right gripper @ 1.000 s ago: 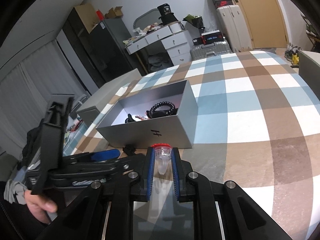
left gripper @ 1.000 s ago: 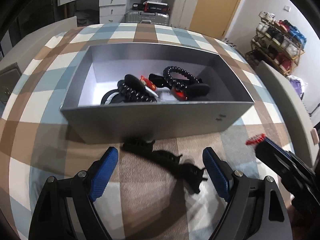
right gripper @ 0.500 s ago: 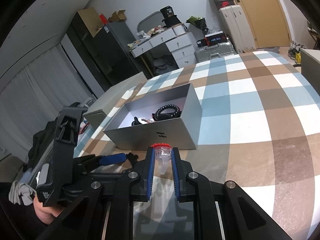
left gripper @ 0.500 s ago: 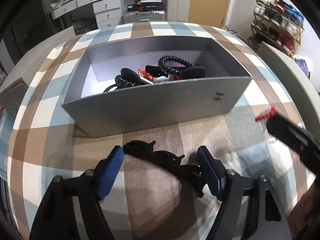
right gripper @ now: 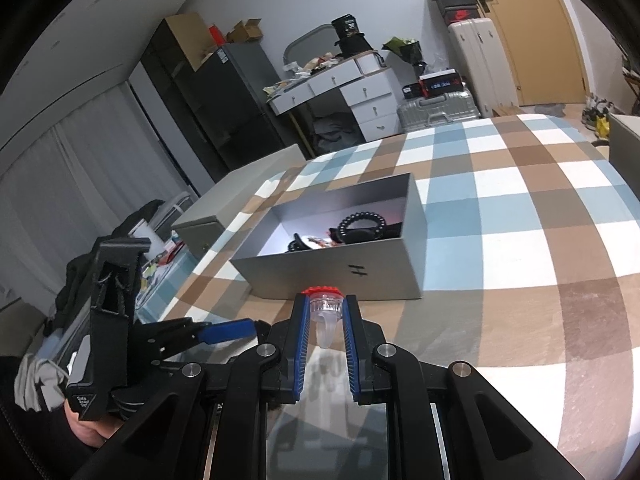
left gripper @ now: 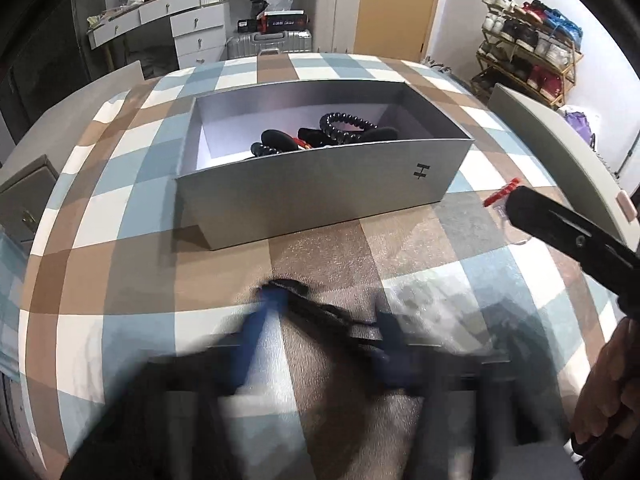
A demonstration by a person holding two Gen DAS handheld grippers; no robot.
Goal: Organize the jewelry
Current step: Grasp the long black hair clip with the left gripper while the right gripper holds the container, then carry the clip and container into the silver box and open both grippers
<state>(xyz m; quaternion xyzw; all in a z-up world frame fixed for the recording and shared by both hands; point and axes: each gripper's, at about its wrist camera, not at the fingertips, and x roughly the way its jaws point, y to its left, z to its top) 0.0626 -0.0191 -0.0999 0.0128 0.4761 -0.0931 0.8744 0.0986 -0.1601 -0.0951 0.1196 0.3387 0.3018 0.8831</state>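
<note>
- The left gripper (left gripper: pixel 320 332), blurred in its own view, brackets the black hair claw (left gripper: pixel 316 308) on the checked bedspread (left gripper: pixel 120 216); its jaws look spread to take the claw, though contact cannot be told.
- The open grey box (left gripper: pixel 320 184), just beyond, already collects dark bead bracelets (left gripper: pixel 348 128) and clips, presumably the claw's destination.
- The right gripper (right gripper: pixel 325 320) pinches a clear red-topped piece (right gripper: pixel 326 304), poised short of the box.

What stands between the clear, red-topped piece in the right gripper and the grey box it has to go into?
Only the box's near wall. The right gripper holds the clear piece just short of it; the grey box is open-topped, so lifting over should clear.
</note>
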